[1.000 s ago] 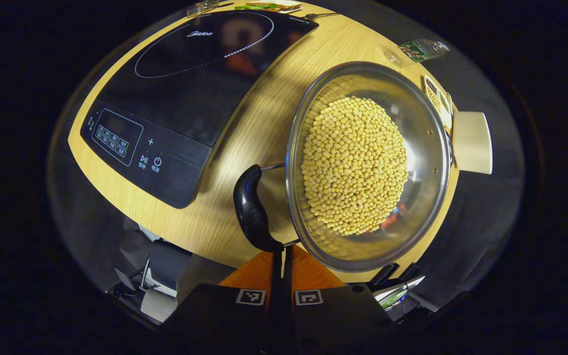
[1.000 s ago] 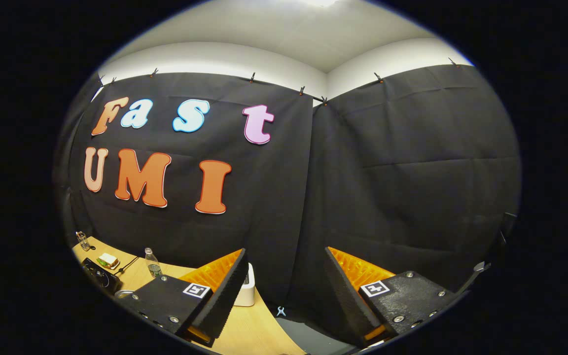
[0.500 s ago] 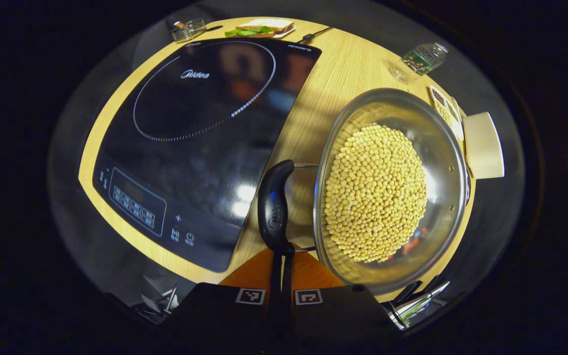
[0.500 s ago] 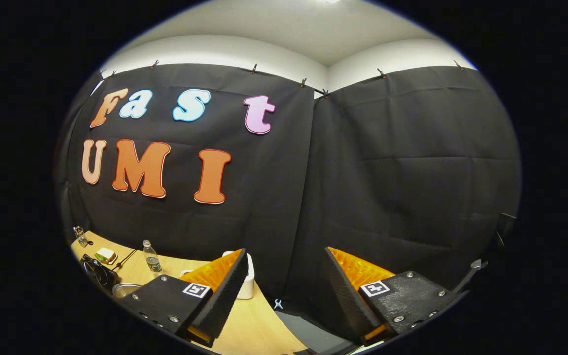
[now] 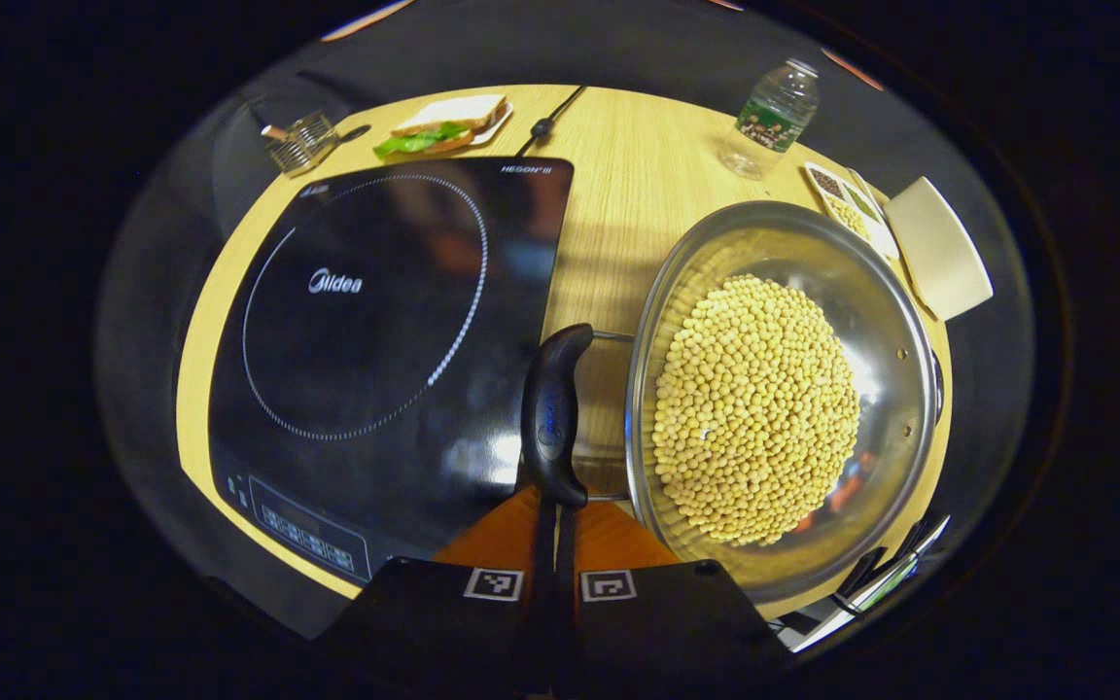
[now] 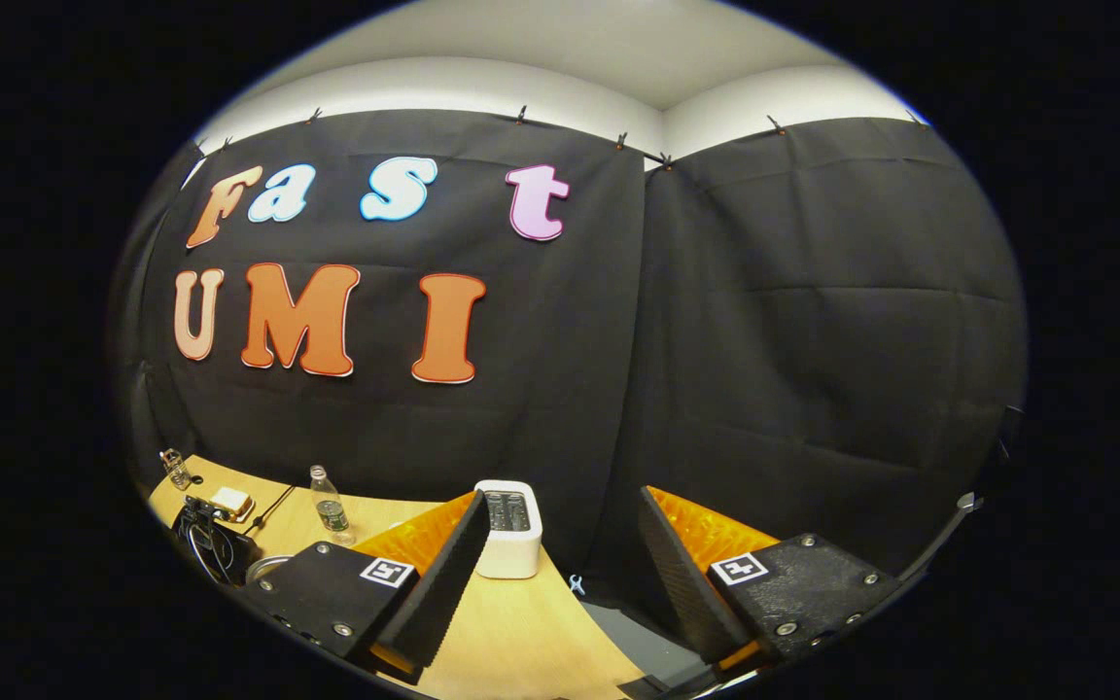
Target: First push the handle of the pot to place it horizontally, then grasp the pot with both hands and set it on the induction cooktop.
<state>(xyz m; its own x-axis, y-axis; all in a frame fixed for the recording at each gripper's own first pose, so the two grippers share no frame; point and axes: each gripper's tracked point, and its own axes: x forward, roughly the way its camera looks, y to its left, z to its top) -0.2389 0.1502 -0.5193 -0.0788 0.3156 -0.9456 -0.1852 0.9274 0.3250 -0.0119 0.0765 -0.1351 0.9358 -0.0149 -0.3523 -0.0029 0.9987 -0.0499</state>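
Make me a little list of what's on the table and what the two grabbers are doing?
pot: steel pot full of yellow beans, on the table
handle: black handle, at the left gripper's tips
cooktop: induction cooktop, beside the pot, nothing on it
left gripper: fingers closed together
right gripper: open, raised, holding nothing
other things: sandwich, water bottle, toaster

The left gripper view looks steeply down from close above the surface (image 5: 618,185), its tool (image 5: 550,544) at the bottom edge; the right gripper view faces outward and level toward the booth wall (image 6: 764,340), farther off; both share the surface's far end with the water bottle (image 5: 772,117).
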